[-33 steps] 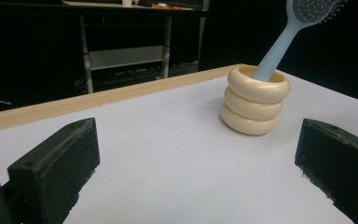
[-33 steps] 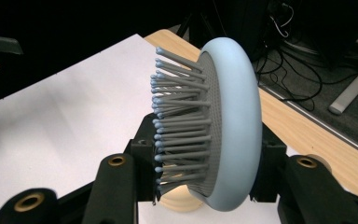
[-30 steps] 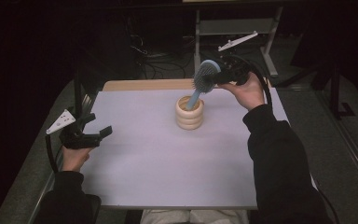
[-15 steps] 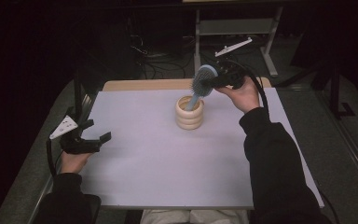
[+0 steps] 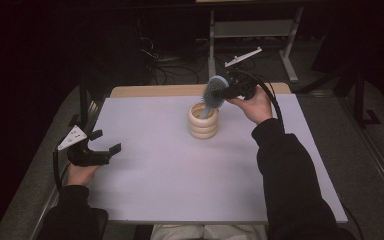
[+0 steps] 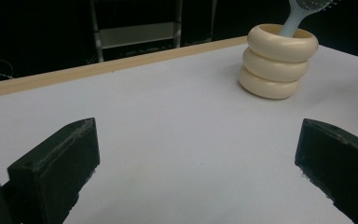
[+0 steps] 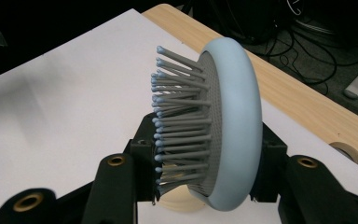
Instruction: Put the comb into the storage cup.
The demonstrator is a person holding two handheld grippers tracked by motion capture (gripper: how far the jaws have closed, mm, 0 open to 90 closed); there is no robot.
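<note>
High view, right gripper (image 5: 228, 91) clamping hairbrush (image 5: 214, 93), handle seemingly in holder (image 5: 203, 121)

text: I read none | labels: I find none on brush (image 7: 228, 135) or holder (image 6: 278, 60) | brands: none legible to me | numbers: none | signs: none on table (image 5: 170, 165)
</note>
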